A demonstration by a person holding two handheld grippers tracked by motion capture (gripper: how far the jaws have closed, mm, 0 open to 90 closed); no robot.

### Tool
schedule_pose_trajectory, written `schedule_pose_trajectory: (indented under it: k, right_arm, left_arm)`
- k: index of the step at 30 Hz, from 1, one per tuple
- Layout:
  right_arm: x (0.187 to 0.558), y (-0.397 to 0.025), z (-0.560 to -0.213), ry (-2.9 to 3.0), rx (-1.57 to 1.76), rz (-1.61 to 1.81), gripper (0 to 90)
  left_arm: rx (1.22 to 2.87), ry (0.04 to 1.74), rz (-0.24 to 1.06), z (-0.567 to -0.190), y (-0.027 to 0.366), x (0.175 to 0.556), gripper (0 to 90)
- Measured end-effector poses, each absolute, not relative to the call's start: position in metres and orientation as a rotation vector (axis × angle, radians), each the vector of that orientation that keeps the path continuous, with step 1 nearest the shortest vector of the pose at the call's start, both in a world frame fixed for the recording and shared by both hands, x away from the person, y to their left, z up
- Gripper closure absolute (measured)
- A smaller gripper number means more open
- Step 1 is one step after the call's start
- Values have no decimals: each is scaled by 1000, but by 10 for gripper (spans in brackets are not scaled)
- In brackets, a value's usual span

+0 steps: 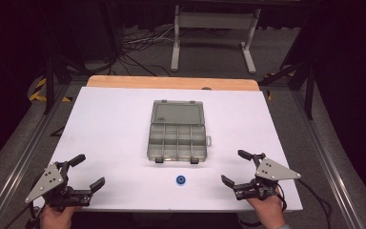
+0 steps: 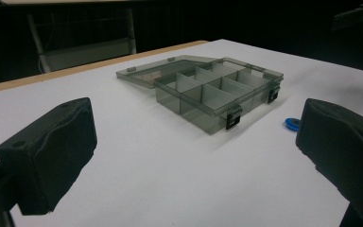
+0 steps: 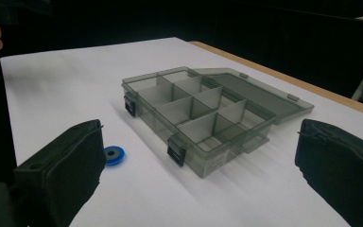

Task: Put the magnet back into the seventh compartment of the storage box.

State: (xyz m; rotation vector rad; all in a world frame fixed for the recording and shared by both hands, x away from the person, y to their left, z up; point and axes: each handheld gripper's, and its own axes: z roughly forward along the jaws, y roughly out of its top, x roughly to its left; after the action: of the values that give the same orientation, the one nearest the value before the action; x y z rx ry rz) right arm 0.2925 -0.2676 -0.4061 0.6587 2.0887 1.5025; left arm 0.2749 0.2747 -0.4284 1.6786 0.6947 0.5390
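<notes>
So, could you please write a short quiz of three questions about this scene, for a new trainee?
1. True or false: the lid of the compartment box is closed.
2. Which is nearer to the blue ring: A) the left tool, B) the right tool, C) the wooden table edge?
3. Fill in: the jaws of both tools stand ____.

Key
1. False: the lid lies open, folded back flat on the white table.
2. B.
3. Open, with nothing between them.
</notes>
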Motion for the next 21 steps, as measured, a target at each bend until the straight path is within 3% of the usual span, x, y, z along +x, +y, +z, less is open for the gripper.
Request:
schedule_pose_trajectory:
  k: [21]
  right_arm:
    - [316,-209,-378,2234,507,1448,30]
  left_arm:
    - [1701,669,541,-428,268,280,4]
